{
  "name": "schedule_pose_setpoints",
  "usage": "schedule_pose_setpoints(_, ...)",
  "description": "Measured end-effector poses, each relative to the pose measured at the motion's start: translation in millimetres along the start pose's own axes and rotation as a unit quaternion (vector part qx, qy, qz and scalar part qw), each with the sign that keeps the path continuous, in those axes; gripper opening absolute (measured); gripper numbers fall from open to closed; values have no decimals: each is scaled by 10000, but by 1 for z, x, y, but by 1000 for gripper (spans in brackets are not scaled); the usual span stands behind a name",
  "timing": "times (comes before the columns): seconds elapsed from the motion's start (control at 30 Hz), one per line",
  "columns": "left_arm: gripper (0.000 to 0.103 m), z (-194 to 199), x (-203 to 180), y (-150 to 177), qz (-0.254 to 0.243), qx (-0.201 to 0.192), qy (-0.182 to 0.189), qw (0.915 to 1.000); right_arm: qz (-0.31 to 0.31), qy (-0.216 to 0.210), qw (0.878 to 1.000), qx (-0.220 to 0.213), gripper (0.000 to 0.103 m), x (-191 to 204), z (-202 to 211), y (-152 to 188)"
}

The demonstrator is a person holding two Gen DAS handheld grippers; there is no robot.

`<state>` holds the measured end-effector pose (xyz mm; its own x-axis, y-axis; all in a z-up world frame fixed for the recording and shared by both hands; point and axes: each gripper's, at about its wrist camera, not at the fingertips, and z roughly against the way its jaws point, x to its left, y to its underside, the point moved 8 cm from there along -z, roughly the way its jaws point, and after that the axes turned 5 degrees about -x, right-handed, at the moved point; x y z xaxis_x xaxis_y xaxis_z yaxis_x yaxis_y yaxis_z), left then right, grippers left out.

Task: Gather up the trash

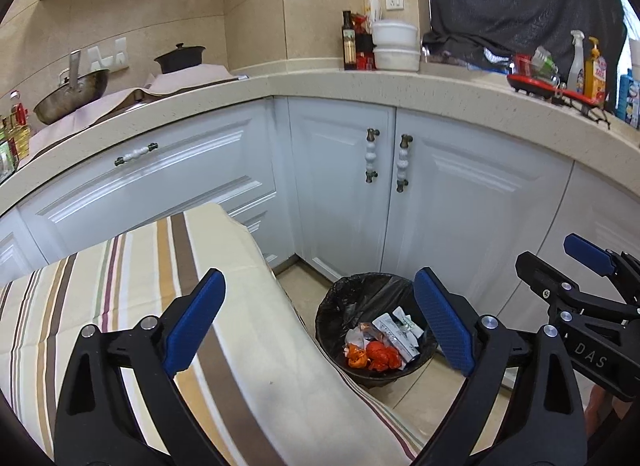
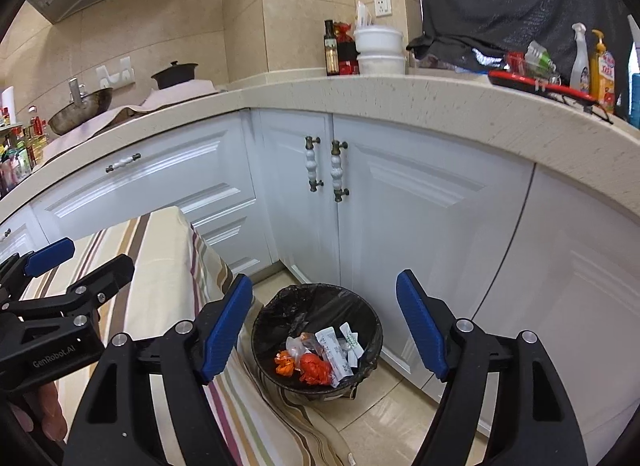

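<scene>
Kitchen corner, beige wall tile, white panelled cabinets (image 2: 420,205) under a speckled cream stone bench (image 1: 320,81), pale floor tile below.

Item 1. Round dark waste bin with a black plastic liner (image 1: 370,324) (image 2: 318,336), standing on the floor in the angle of the cabinets, just beside the hanging edge of the striped cloth. Likely put there so scraps can be dropped straight off the table edge.

Item 2. Trash inside the bin: crumpled orange-red wrappers (image 1: 374,354) (image 2: 310,370), white printed paper packets (image 1: 396,332) (image 2: 336,350) and a scrap of clear film, lying loose on the bottom. Contents suggest collection is largely done.

Item 3. Table under a cream cloth with brown, tan and purple stripes (image 1: 132,286) (image 2: 168,258); no trash shows on the visible part.

Item 4. Left claw (image 1: 316,326), blue-padded fingers spread wide, holding nothing, over the table edge and aimed toward the bin.

Item 5. Right claw (image 2: 324,330), fingers likewise spread and empty, framing the bin from above, a posture that fits a release over the opening.

Item 6. On the bench, well apart: steel wok, dark lidded pot, dark sauce bottle (image 1: 349,41), stacked white tubs, spray bottle and yellow pump bottle (image 1: 595,69).
</scene>
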<state>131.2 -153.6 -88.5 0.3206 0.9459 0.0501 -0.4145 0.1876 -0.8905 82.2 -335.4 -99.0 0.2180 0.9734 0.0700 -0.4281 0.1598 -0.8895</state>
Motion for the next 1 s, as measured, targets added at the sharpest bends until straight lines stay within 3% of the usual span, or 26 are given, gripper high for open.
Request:
schedule_pose_setpoints(0.4,97,43,6,-6,54,-322,18,9995,102,195,9993,-310,75,5,43,-7)
schedule_pose_setpoints(1.0,97,58,12,-6,120,-435,70,9990,188,233,9984,-474,76,14,59,-11)
